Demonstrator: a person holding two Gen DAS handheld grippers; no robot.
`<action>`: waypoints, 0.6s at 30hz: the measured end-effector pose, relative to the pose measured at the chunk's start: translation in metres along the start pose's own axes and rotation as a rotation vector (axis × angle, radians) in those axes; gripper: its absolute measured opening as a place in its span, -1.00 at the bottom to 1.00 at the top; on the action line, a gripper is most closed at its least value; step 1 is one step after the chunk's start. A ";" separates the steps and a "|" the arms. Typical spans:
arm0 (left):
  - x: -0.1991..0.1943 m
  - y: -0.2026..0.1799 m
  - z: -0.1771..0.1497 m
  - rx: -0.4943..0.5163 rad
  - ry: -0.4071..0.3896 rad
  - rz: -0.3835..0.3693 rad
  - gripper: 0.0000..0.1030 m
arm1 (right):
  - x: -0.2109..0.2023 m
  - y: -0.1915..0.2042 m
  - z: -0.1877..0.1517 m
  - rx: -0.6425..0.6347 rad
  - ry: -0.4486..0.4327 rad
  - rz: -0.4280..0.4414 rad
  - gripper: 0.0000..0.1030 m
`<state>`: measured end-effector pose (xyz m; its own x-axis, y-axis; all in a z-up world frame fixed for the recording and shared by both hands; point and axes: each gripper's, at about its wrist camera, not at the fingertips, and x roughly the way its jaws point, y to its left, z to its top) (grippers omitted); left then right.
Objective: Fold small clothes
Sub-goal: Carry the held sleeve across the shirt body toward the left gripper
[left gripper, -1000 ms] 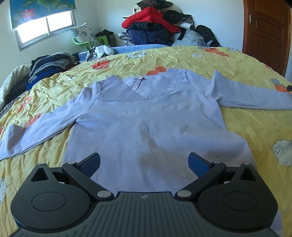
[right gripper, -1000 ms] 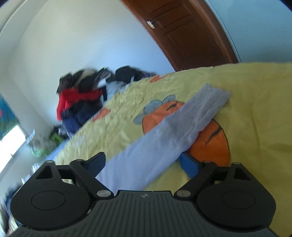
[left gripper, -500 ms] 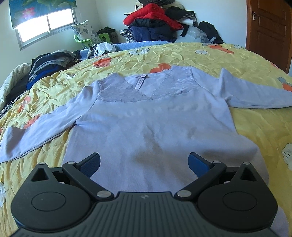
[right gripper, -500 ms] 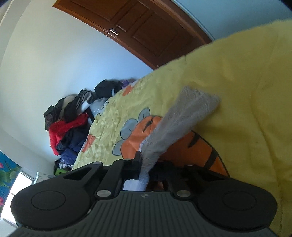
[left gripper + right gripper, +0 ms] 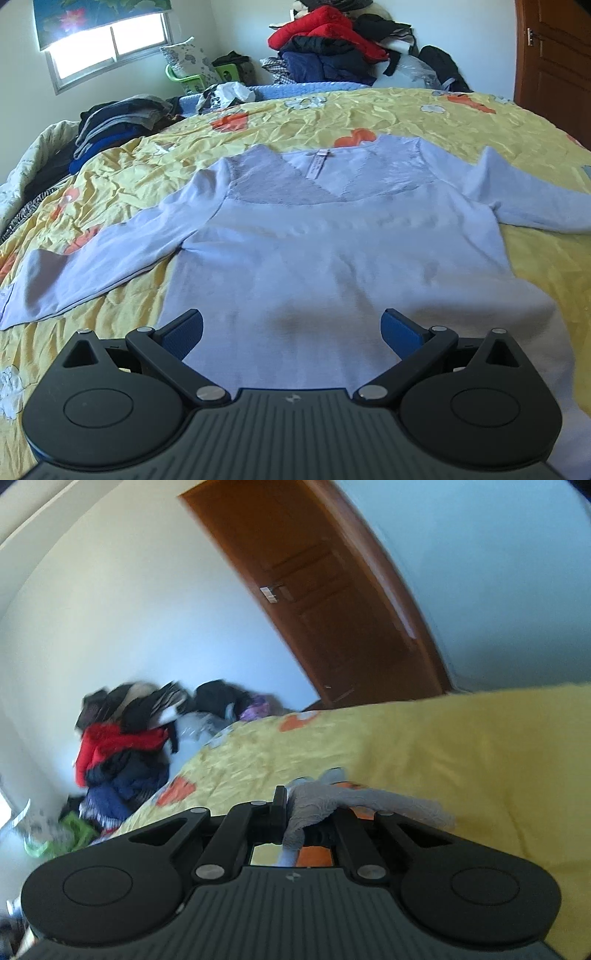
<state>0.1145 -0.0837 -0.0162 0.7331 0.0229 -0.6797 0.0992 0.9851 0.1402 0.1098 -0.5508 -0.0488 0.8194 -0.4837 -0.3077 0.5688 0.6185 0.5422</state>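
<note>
Left wrist view: my left claw (image 5: 291, 326) hangs spread and empty over the top's (image 5: 332, 258) hem, near the bed's (image 5: 424, 114) near edge. The top lies flat, its long axis running straight away from me toward the collar and the far edge. One sleeve (image 5: 92, 254) stretches out to the bed's left side; the other runs off toward the right edge.

Right wrist view: my right claw (image 5: 295, 821) is pressed together, pinching the lace cuff (image 5: 369, 801) of that right sleeve just above the bed. The body lies off to this claw's left, so I judge the sleeve must travel leftward across it.
</note>
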 end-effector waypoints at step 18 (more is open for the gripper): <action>0.008 0.041 -0.006 -0.031 -0.045 0.123 1.00 | -0.012 0.129 -0.068 -0.210 0.239 0.299 -0.86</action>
<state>0.1201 -0.0424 -0.0202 0.7680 0.1366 -0.6257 -0.0134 0.9802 0.1975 0.1786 -0.4235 -0.0280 0.9296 -0.1228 -0.3474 0.2864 0.8340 0.4716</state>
